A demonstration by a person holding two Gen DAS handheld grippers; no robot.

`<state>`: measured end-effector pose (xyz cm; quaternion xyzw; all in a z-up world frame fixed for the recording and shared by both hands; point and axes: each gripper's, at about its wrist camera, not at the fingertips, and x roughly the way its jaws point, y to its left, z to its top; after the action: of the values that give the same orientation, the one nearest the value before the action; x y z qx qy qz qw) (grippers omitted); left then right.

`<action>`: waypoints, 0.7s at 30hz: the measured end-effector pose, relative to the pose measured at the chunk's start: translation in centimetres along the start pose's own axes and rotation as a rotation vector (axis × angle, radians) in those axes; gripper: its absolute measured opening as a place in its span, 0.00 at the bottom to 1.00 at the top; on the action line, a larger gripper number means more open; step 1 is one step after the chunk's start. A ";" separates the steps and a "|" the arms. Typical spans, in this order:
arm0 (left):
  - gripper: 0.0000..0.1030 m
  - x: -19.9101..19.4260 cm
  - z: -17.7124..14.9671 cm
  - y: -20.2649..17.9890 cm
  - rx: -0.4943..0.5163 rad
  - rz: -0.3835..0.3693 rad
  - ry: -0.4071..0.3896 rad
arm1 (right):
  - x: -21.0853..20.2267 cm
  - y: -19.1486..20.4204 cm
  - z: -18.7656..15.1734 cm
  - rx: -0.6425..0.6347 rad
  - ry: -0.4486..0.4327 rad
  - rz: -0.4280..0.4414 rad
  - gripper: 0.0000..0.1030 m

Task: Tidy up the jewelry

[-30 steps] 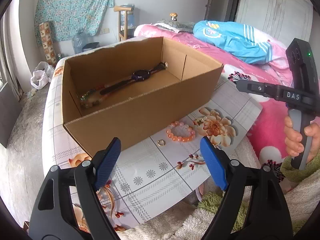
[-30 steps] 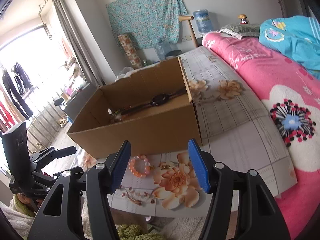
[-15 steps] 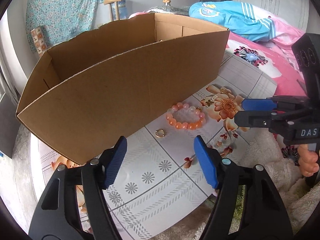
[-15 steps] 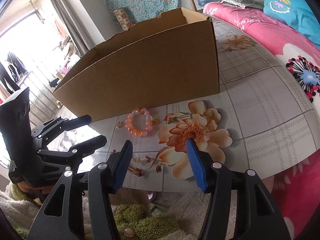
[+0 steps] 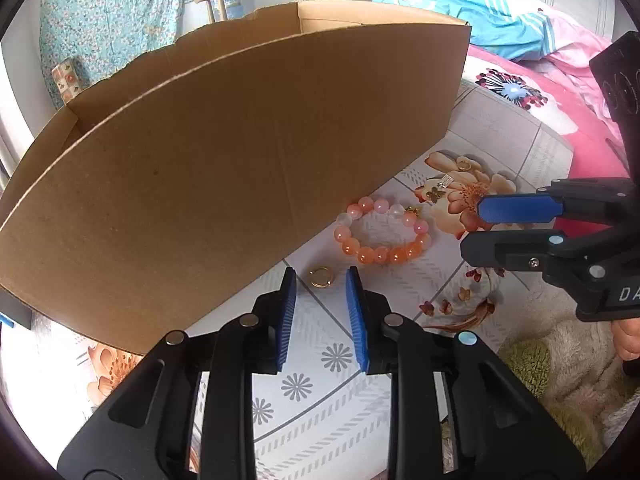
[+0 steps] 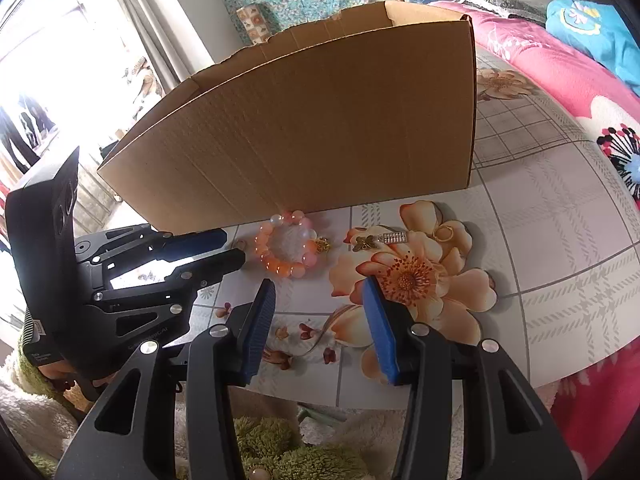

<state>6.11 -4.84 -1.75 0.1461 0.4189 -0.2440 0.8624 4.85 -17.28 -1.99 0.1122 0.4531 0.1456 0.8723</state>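
Observation:
A small gold ring (image 5: 321, 277) lies on the flowered tabletop (image 5: 320, 364), right in front of the cardboard box (image 5: 240, 160). My left gripper (image 5: 320, 282) is low over it and its jaws are closing. The ring sits between the blue fingertips with a gap on each side. An orange and pink bead bracelet (image 6: 278, 269) lies just ahead of my right gripper (image 6: 318, 292), whose jaws are closing with nothing between them. A butterfly charm (image 6: 366, 243), a small silver charm (image 6: 394, 238) and a second gold ring (image 6: 443, 233) rest on the printed flower.
The box wall (image 6: 320, 120) stands close behind the jewelry and hides its inside. The two grippers are near each other, with the left gripper (image 6: 236, 246) beside the bracelet. A pink bed (image 6: 560, 80) lies to the right, and a fluffy rug (image 6: 260, 440) below the table's edge.
Both grippers have sunk toward the table and come closer to the jewelry. The left jaws have narrowed a lot around the small ring. The right jaws have narrowed a little.

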 end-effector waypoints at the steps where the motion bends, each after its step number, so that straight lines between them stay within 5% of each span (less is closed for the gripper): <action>1: 0.23 0.1 0.1 0.1 -0.002 -0.003 0.000 | 0.1 -0.1 0.1 0.002 0.000 0.001 0.43; 9: 0.10 0.3 0.3 0.4 0.006 -0.045 -0.003 | 0.3 -0.1 0.0 0.011 -0.008 0.007 0.43; 21: 0.10 -0.1 -0.4 1.0 -0.025 -0.044 0.000 | 1.0 2.4 1.1 -0.106 -0.024 0.014 0.38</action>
<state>6.40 -3.78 -1.85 0.1261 0.4250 -0.2578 0.8585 5.95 -14.79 -1.32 0.0707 0.4335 0.1743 0.8813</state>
